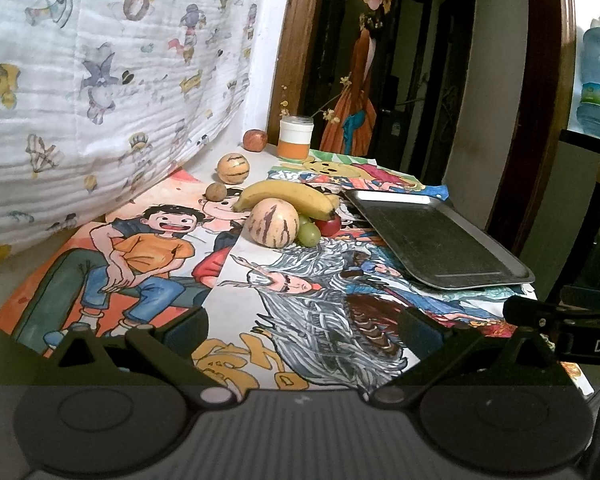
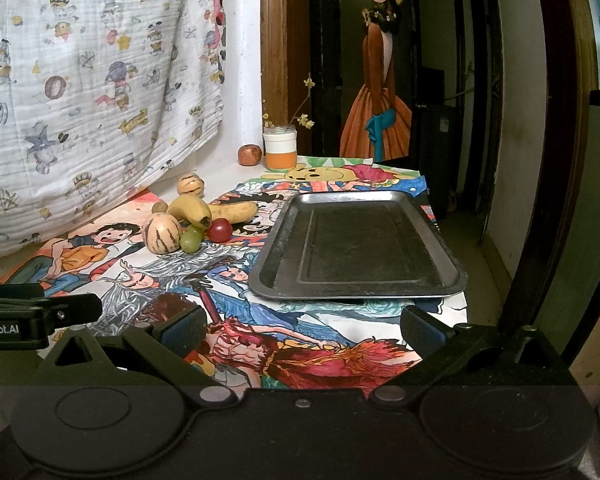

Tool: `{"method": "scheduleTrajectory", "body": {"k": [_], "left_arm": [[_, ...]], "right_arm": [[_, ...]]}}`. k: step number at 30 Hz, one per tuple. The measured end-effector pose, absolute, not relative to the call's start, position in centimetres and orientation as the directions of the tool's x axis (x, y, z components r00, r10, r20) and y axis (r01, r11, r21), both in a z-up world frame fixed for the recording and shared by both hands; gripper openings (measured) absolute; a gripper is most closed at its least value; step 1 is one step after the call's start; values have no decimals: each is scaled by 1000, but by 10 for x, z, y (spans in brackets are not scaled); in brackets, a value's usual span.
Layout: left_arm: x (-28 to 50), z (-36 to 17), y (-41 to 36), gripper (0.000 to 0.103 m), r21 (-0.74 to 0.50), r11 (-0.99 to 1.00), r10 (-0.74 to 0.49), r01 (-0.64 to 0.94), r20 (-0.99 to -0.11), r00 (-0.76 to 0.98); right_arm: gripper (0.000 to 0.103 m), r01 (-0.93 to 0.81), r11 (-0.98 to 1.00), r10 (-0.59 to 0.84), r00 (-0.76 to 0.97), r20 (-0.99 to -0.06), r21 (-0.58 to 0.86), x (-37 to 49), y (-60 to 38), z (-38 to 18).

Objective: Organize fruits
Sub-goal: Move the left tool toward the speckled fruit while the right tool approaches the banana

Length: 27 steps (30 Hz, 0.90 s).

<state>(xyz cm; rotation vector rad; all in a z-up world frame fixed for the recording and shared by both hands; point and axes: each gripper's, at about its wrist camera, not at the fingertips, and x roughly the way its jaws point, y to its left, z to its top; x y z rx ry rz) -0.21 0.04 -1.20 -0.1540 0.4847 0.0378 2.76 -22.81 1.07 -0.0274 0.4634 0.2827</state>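
Fruits lie in a cluster on the picture-covered table: a banana (image 1: pixel 286 198) (image 2: pixel 192 208), a striped pepino melon (image 1: pixel 273 223) (image 2: pixel 162 235), green grapes (image 1: pixel 309 234) (image 2: pixel 191 241) and a red grape (image 1: pixel 329 225) (image 2: pixel 219 229). Behind them are a second striped melon (image 1: pixel 233 168) (image 2: pixel 190 184), a small brown fruit (image 1: pixel 215 191) (image 2: pixel 159 207) and a red fruit (image 1: pixel 255 140) (image 2: pixel 249 155). An empty metal tray (image 1: pixel 436 236) (image 2: pixel 356 244) lies to the right. My left gripper (image 1: pixel 304 330) and right gripper (image 2: pixel 302 330) are open and empty, well short of the fruit.
A jar with an orange base (image 1: pixel 295 137) (image 2: pixel 280 148) holding flower twigs stands at the back. A patterned white cloth (image 1: pixel 100 80) hangs on the left. The table's right edge (image 2: pixel 456 264) drops off beside the tray. A doorway is behind.
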Motion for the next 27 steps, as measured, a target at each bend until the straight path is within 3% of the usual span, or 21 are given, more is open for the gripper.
{"method": "scheduleTrajectory", "body": {"k": [12,22,27], "left_arm": [[13,1,18,103,-167,979,16,-115,-501,865],[39,21,45,103,-140,986,17,-95,-472,882],[55,27,51,103,-98,994,3,-56,-471,882]], "right_arm": [[102,-365,931,337,838,-429,20,44,-231,34],[103,-494,865,479,762,-435,87,95,-235,91],[103,-542,839,498,729,-470,48,135,-228,123]]}}
